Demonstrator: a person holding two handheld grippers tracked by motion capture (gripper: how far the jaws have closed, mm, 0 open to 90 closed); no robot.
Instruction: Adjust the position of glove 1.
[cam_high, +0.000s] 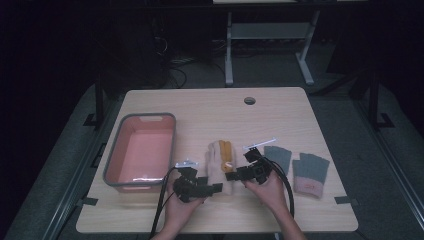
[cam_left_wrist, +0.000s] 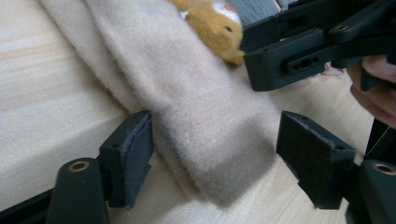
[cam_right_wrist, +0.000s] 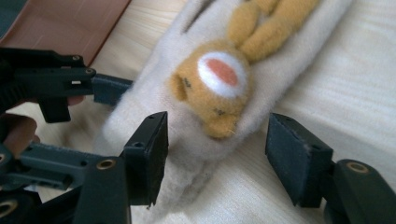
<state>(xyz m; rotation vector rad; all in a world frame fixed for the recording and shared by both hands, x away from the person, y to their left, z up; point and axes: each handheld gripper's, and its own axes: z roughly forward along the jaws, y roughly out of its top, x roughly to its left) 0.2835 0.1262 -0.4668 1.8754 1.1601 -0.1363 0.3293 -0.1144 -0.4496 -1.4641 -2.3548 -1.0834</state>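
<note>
Beige fleece glove (cam_high: 220, 165): light, soft, limp. Left gripper (cam_left_wrist: 212, 158) and right gripper (cam_right_wrist: 217, 154) straddle its cuff, jaws apart, nothing gripped. Recommend pinching cuff edges.

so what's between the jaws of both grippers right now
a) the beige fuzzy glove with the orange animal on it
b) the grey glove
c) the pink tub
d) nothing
a: both gripper views show the beige glove lying between open jaws; the left gripper and right gripper straddle its cuff end.

The light wooden surface (cam_high: 280, 115) has a round cable hole (cam_high: 249, 100) near its far edge. Beyond that hole lies grey floor (cam_high: 270, 70), where a white-legged desk frame (cam_high: 270, 35) stands in dim, dark surroundings.
</note>
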